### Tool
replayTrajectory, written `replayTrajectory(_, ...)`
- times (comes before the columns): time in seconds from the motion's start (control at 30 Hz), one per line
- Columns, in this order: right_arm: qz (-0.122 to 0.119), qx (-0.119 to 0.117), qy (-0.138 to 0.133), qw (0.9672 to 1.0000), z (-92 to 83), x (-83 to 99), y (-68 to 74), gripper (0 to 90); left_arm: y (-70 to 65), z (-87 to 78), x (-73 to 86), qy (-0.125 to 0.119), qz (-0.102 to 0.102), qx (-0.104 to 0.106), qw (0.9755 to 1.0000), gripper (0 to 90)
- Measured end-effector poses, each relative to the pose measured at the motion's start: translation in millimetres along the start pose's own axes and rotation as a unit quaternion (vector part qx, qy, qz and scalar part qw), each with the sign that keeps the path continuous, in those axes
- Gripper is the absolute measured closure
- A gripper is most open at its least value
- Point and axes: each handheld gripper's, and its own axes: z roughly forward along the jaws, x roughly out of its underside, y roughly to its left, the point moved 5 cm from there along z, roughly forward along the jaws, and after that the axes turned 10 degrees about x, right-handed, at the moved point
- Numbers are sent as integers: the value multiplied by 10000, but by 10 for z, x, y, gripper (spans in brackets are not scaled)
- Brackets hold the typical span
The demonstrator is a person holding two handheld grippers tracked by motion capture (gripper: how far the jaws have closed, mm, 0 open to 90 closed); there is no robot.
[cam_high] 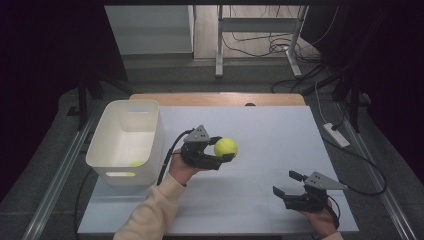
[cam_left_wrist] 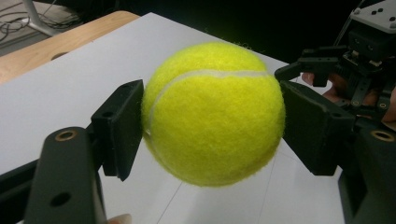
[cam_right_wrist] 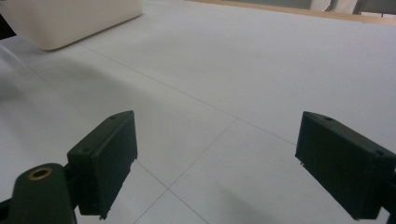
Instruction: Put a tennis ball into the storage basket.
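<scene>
A yellow tennis ball (cam_high: 225,147) (cam_left_wrist: 214,113) is held above the middle of the white table, with my left gripper (cam_high: 220,150) (cam_left_wrist: 212,121) shut on it, one black pad pressing each side. To its left stands a white plastic bin (cam_high: 125,142) (cam_right_wrist: 70,18), and another yellow ball (cam_high: 136,163) lies on its floor near the front wall. My right gripper (cam_high: 286,182) (cam_right_wrist: 215,158) rests low near the table's front right corner, jaws wide apart with nothing between them. In the left gripper view the right gripper (cam_left_wrist: 327,70) also shows farther off.
The white table (cam_high: 260,125) has a wooden strip (cam_high: 215,98) along its far edge. A power strip (cam_high: 336,134) and cables lie on the floor to the right. Metal frame legs (cam_high: 219,45) stand beyond the table.
</scene>
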Motion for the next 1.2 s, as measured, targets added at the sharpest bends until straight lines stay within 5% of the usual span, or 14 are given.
replayTrajectory(1.2,-6,24,-4,10000,-2,-4,-5,127,9,-347,-157,-342,78,-281,9990,274)
